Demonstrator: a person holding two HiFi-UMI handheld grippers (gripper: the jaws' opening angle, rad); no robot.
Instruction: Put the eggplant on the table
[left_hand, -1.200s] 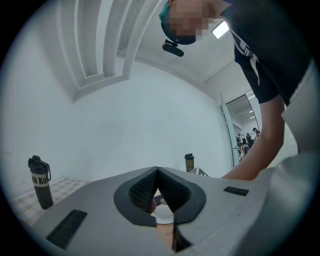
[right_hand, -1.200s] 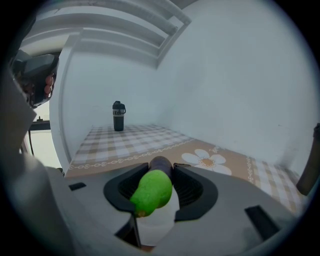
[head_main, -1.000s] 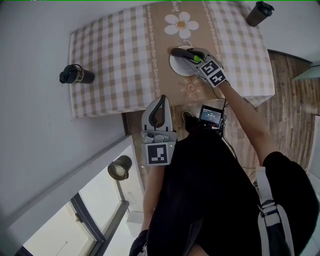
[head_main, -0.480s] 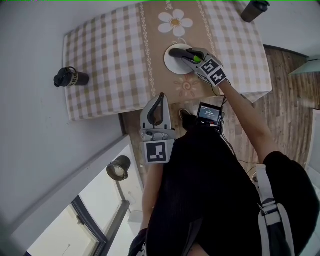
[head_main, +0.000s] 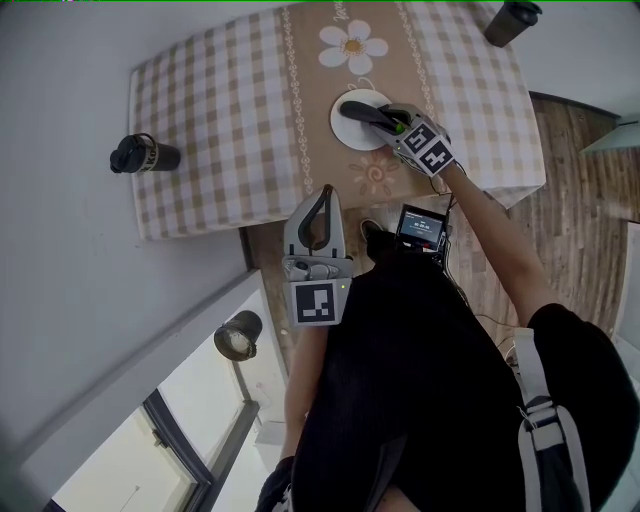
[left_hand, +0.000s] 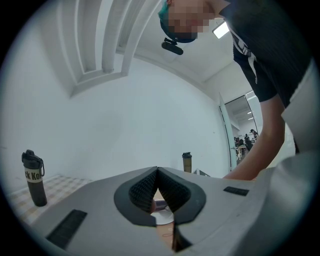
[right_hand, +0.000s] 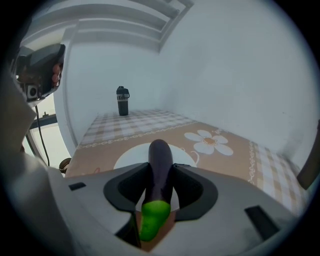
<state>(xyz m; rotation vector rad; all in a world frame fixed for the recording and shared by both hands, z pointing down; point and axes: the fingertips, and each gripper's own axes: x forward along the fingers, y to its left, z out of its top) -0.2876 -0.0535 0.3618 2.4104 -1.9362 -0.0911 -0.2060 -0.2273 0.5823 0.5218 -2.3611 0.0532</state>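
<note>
The left gripper (head_main: 323, 195), jaws together and empty, waits near the person's body. Beyond it, the right gripper (head_main: 388, 120) still clamps the eggplant (head_main: 364, 112) over a white plate (head_main: 352, 136) on the table (head_main: 220, 120), barely shifted; the set-down looks yet to come.

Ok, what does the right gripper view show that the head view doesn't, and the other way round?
Only the right gripper view: the right gripper seen from inside, its tongs' pads pressing both sides of the eggplant, the green stem end nearest the camera. Only the head view: the small screen at the person's waist, the wooden floor and the table's whole outline. Both: the eggplant over the white plate, the daisy-print tablecloth and a dark bottle.
</note>
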